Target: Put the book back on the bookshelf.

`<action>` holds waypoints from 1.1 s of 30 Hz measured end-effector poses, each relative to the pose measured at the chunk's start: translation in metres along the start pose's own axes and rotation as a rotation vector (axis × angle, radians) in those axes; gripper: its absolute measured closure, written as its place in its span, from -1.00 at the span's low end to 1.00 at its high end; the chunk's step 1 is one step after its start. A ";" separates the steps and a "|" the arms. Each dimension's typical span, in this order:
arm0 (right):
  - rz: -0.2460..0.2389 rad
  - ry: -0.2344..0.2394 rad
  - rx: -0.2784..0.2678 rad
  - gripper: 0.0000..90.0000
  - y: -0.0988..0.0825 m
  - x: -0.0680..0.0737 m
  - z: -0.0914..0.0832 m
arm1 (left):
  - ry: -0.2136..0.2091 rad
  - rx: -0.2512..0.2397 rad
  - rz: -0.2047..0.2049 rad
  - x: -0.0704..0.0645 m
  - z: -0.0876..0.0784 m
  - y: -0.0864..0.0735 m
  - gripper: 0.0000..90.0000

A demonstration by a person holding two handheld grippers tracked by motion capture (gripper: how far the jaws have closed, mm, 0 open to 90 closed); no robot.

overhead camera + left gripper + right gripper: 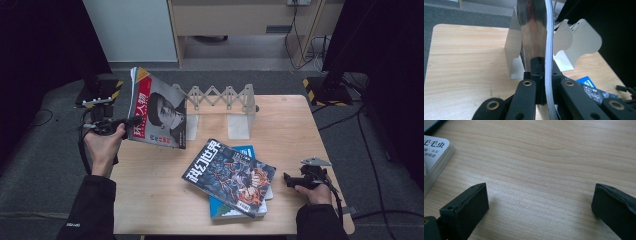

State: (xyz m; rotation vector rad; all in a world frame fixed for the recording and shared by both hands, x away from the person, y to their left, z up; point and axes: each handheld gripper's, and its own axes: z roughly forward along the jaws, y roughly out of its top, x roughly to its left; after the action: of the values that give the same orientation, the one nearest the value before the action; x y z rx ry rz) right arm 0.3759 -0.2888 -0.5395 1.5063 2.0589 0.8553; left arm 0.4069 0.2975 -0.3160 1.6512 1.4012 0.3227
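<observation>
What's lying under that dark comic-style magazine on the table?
Under the dark magazine lies a blue book, with a white-covered one peeking out at the right. Most of both covers is hidden, so their titles cannot be read.

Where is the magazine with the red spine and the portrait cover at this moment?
In the high view the portrait magazine is held up over the table's back left corner, clamped in the left gripper, just left of the white folding book rack.
</observation>
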 end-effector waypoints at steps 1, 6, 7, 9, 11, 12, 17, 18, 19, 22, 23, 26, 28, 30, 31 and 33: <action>0.003 0.000 0.001 -0.97 0.000 0.000 0.000 | 0.013 0.011 0.008 -0.002 0.003 0.001 0.91; 0.004 0.000 0.001 -0.98 0.000 0.000 0.000 | 0.055 0.049 0.014 -0.007 0.014 0.004 0.91; 0.002 0.001 0.004 -0.98 0.000 0.000 0.000 | 0.061 0.056 0.015 -0.008 0.016 0.005 0.91; 0.002 0.001 0.004 -0.98 0.000 0.000 0.000 | 0.069 0.070 0.016 -0.010 0.020 0.006 0.91; 0.002 0.001 0.004 -0.98 0.000 0.000 0.000 | 0.071 0.072 0.011 -0.010 0.021 0.008 0.91; 0.002 0.001 0.004 -0.98 0.000 0.000 0.000 | 0.073 0.078 0.012 -0.011 0.022 0.009 0.91; 0.003 0.002 0.005 -0.98 0.000 0.000 0.000 | 0.084 0.096 0.000 -0.012 0.026 0.015 0.91; 0.003 0.002 0.005 -0.98 0.000 0.000 0.000 | 0.085 0.099 -0.001 -0.012 0.026 0.015 0.91; 0.003 0.002 0.005 -0.98 0.000 0.000 0.000 | 0.086 0.100 -0.001 -0.012 0.027 0.016 0.90; 0.003 0.002 0.005 -0.98 0.000 0.000 0.000 | 0.091 0.106 -0.008 -0.012 0.029 0.019 0.90; 0.003 0.002 0.005 -0.98 0.000 0.000 0.000 | 0.095 0.113 -0.008 -0.012 0.030 0.020 0.91; 0.002 0.001 0.004 -0.99 0.001 0.000 0.000 | 0.099 0.128 0.000 -0.014 0.033 0.025 0.91; 0.000 0.000 0.002 -0.99 0.001 0.000 0.001 | 0.099 0.132 0.004 -0.016 0.035 0.027 0.91; -0.001 0.000 0.002 -0.99 0.001 0.000 0.001 | 0.099 0.134 0.008 -0.018 0.036 0.028 0.90; 0.000 0.001 0.002 -0.99 0.001 0.000 0.001 | 0.098 0.133 0.006 -0.018 0.036 0.028 0.90; 0.000 0.000 0.002 -0.99 0.001 0.000 0.001 | 0.098 0.130 0.007 -0.018 0.036 0.028 0.90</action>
State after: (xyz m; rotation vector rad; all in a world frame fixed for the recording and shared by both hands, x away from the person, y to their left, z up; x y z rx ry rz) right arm 0.3768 -0.2882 -0.5395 1.5070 2.0610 0.8535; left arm 0.4442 0.2663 -0.3081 1.7664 1.5169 0.3258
